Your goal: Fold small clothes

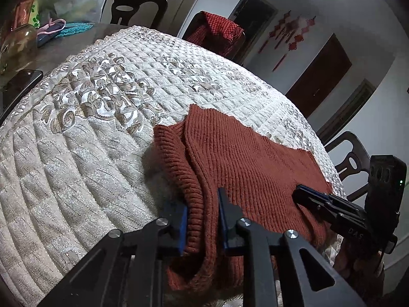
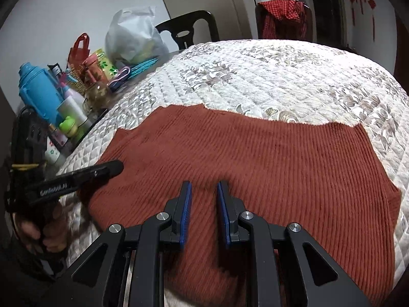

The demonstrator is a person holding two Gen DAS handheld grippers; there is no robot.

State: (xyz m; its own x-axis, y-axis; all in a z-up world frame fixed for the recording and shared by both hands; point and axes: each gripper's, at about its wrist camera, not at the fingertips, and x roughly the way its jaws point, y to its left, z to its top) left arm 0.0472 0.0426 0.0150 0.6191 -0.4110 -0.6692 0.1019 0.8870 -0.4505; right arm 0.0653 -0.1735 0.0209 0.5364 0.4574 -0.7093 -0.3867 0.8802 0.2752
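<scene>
A rust-red ribbed knit sweater [image 1: 242, 158] lies flat on a white quilted cover [image 1: 102, 128]. In the left wrist view my left gripper [image 1: 203, 221] has the sweater's thick ribbed hem bunched between its blue pads, which press on the fabric. Off to the right, my right gripper [image 1: 297, 192] lies low along the sweater's near edge. In the right wrist view the sweater [image 2: 255, 158] spreads wide over the cover [image 2: 255, 76]. There my right gripper [image 2: 203, 212] holds a raised fold of knit between its pads. The left gripper [image 2: 115, 167] reaches in from the left, held by a hand [image 2: 51, 230].
Along the table's left side stand a blue flask [image 2: 38, 94], bottles, a glass jar [image 1: 18, 43], bags and a dark phone [image 1: 23, 79]. Dark chairs [image 1: 135, 5] ring the table; one carries a red checked cloth [image 2: 283, 12]. The cover's far half is bare.
</scene>
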